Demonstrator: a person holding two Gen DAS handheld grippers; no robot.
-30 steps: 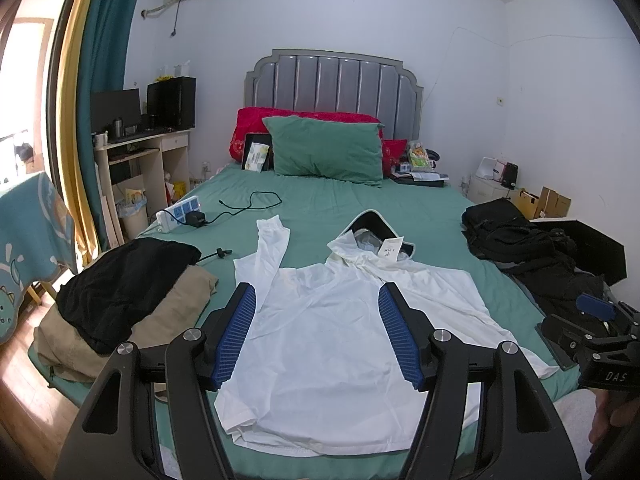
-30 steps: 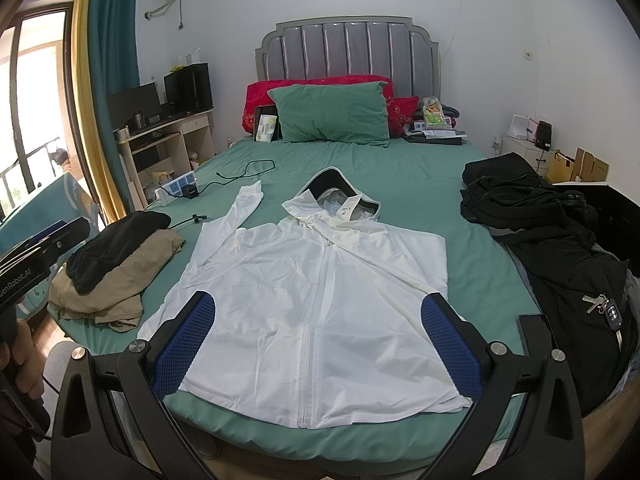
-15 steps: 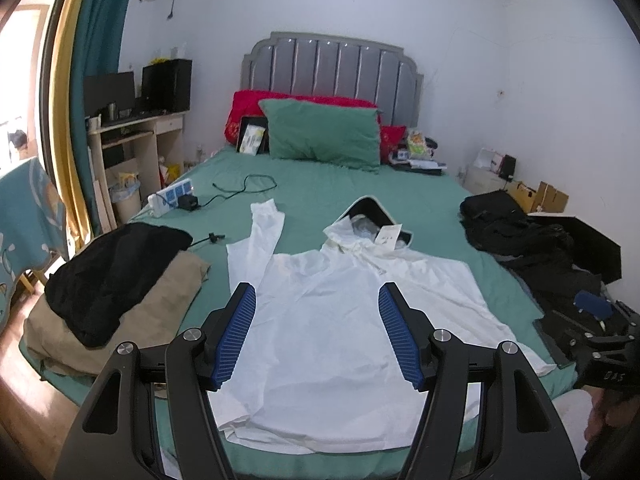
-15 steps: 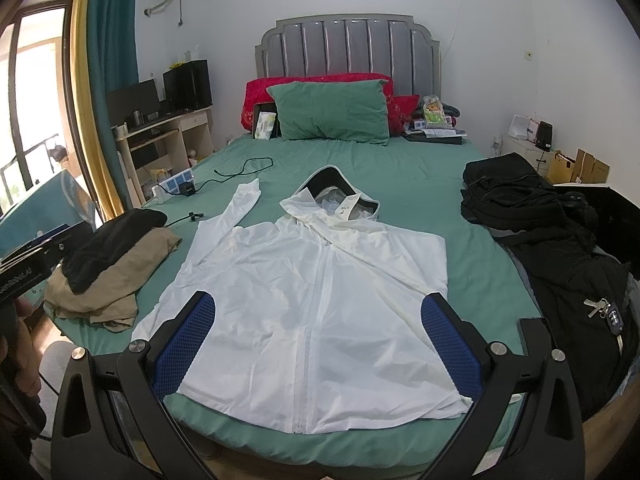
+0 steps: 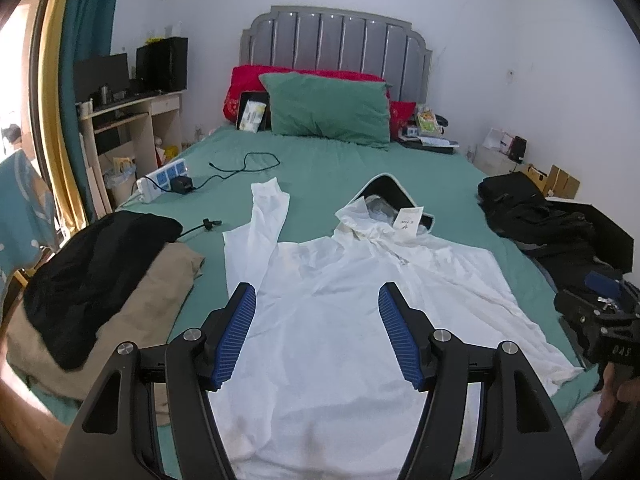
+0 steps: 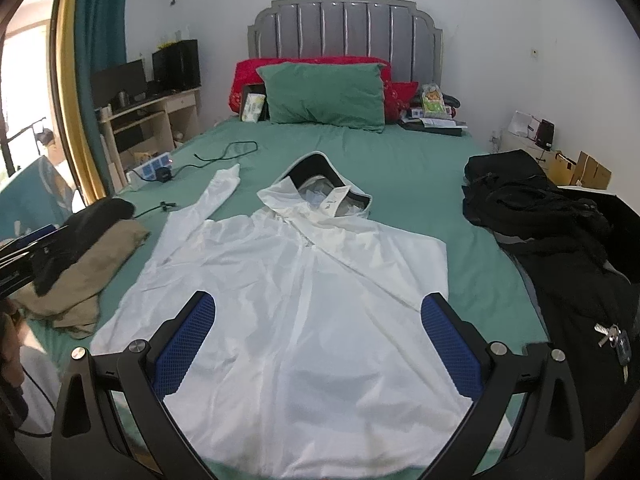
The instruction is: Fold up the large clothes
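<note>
A white hooded zip jacket [image 5: 344, 300] [image 6: 296, 292] lies flat, front up, on the green bed [image 5: 328, 160] [image 6: 404, 168]. Its hood points toward the headboard, with a paper tag [image 5: 408, 220] at the collar. One sleeve [image 5: 268, 216] stretches up toward the far left; the other is folded across the chest. My left gripper [image 5: 318, 312] hovers open above the jacket's lower left half, nothing between its blue pads. My right gripper [image 6: 316, 320] is open wide above the lower hem area, also holding nothing.
A black garment on tan clothes [image 5: 100, 276] [image 6: 80, 248] sits at the bed's left edge. Black clothes and a bag [image 5: 540, 216] [image 6: 552, 232] with keys [image 6: 616, 340] fill the right side. A power strip and cable [image 5: 176, 176] lie far left; pillows [image 5: 328, 108] at the head.
Both grippers have moved forward and lower toward the bed, so the jacket looks larger and nearer. Their jaws stay equally wide. The jacket has not moved.
</note>
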